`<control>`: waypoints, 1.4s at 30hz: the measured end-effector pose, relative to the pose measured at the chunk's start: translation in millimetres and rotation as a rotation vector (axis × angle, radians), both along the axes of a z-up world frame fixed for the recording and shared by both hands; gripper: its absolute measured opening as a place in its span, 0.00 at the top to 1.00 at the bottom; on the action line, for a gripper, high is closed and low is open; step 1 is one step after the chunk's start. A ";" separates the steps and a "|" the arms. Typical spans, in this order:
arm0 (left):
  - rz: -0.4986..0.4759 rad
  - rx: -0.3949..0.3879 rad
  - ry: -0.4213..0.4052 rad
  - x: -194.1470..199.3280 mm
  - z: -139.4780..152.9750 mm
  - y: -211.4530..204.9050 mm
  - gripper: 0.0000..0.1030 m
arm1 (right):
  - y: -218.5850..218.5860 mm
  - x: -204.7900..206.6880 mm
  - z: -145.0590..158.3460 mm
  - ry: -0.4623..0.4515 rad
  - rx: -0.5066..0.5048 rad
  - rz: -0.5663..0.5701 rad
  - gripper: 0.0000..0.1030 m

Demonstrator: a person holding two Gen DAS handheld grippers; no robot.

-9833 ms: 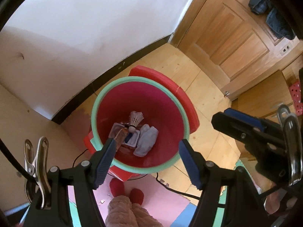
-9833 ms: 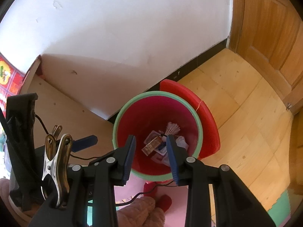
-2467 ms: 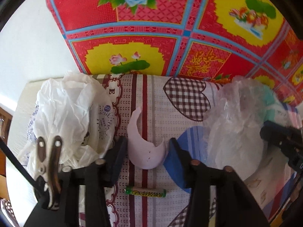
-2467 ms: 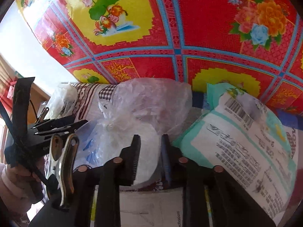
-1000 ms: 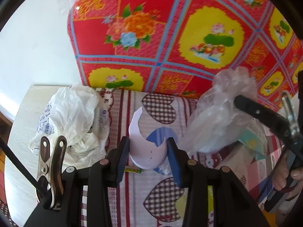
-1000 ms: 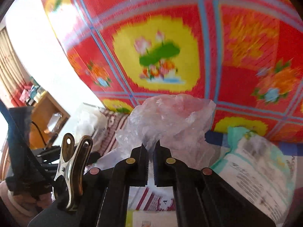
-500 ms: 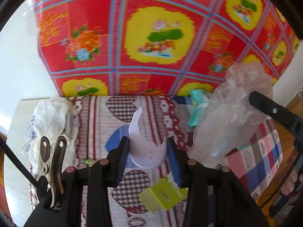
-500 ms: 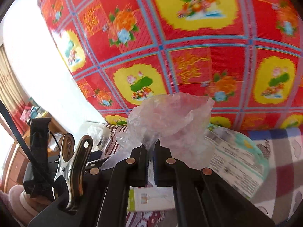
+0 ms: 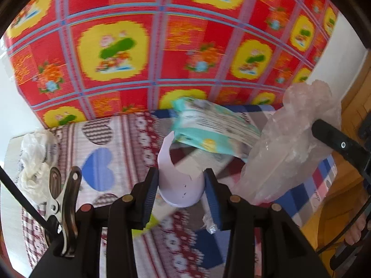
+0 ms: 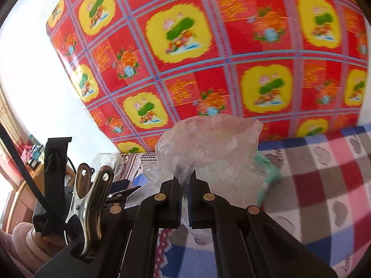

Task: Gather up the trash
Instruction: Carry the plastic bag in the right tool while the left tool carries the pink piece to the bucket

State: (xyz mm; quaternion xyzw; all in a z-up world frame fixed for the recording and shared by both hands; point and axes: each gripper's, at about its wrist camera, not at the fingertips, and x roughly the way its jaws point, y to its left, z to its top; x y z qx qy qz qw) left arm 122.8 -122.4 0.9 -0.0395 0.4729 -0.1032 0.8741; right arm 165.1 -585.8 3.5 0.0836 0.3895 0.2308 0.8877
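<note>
Both tools are loaded: the left tool (image 9: 180, 191) clenches a torn pale cup (image 9: 178, 190) by its sides, pads pressing the curved wall so the fragile shell stays upright between them, and the right tool (image 10: 184, 186) is squeezed nearly closed on a pinch of crumpled clear bag (image 10: 208, 143), since thin film only holds when gathered tight. Each piece hangs clear above the patterned bed (image 9: 111, 143), where a teal pack (image 9: 215, 132) and a white bag (image 9: 34, 157) lie, likely next for collection.
</note>
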 end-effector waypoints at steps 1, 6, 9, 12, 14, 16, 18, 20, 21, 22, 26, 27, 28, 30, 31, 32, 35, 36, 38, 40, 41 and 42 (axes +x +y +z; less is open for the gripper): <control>-0.012 -0.001 0.003 -2.8 1.0 -8.5 0.59 | -6.2 -3.9 1.7 -0.002 -0.002 -0.008 0.96; -0.075 0.002 0.002 -17.5 6.5 -52.2 0.59 | -49.4 -29.0 8.8 -0.001 0.001 -0.072 0.96; -0.115 0.000 0.001 -26.2 8.9 -77.1 0.59 | -77.0 -45.6 11.7 0.000 0.004 -0.116 0.96; -0.156 -0.005 0.001 -36.3 10.5 -102.0 0.59 | -102.1 -61.3 13.7 -0.001 0.004 -0.157 0.96; -0.177 -0.005 0.000 -42.9 10.9 -116.7 0.59 | -118.3 -72.3 14.4 -0.004 0.001 -0.182 0.96; -0.201 -0.006 0.001 -49.8 10.9 -132.5 0.59 | -134.3 -82.9 15.5 -0.005 0.002 -0.209 0.96; -0.225 -0.006 0.001 -57.2 10.9 -148.9 0.59 | -150.1 -93.4 16.4 -0.008 0.003 -0.236 0.96; -0.247 -0.004 0.002 -63.6 10.6 -164.2 0.59 | -166.0 -103.7 17.0 -0.010 0.005 -0.261 0.96; -0.260 -0.004 0.004 -66.9 10.7 -173.7 0.59 | -172.9 -108.3 17.4 -0.012 0.005 -0.272 0.96; -0.270 -0.005 0.005 -69.2 10.7 -180.6 0.59 | -178.7 -112.0 17.6 -0.012 0.005 -0.282 0.96; -0.315 -0.008 0.006 -77.9 12.0 -210.5 0.59 | -209.6 -132.3 18.9 -0.022 0.004 -0.339 0.96; -0.327 -0.007 0.004 -80.5 12.4 -218.6 0.59 | -216.8 -136.6 19.0 -0.024 0.004 -0.353 0.96; -0.340 -0.007 0.003 -83.0 12.8 -227.4 0.59 | -221.4 -139.6 19.2 -0.025 0.004 -0.363 0.96; -0.363 -0.004 0.002 -87.5 13.4 -243.0 0.59 | -238.7 -149.5 18.5 -0.028 0.008 -0.394 0.96; -0.374 -0.005 0.003 -89.6 13.9 -250.5 0.59 | -243.9 -152.4 18.1 -0.028 0.009 -0.402 0.96; -0.385 -0.005 0.003 -91.3 14.6 -258.3 0.59 | -253.7 -157.5 17.8 -0.030 0.011 -0.419 0.96; -0.420 -0.006 0.001 -96.4 16.4 -281.3 0.59 | -277.3 -166.6 20.1 -0.026 0.014 -0.457 0.96; -0.437 -0.007 0.002 -97.9 16.7 -290.5 0.59 | -285.3 -169.9 20.8 -0.025 0.013 -0.468 0.96; -0.466 -0.007 0.006 -99.8 17.5 -306.0 0.59 | -297.6 -175.2 22.6 -0.025 0.008 -0.489 0.96; -0.496 -0.008 0.006 -101.3 18.7 -320.8 0.59 | -311.9 -181.6 23.9 -0.022 0.003 -0.518 0.96; -0.508 -0.008 0.006 -102.3 18.9 -327.4 0.59 | -320.6 -185.0 25.1 -0.020 0.000 -0.536 0.96; -0.526 -0.012 0.006 -102.8 19.2 -337.1 0.59 | -327.1 -187.3 26.1 -0.020 -0.004 -0.550 0.96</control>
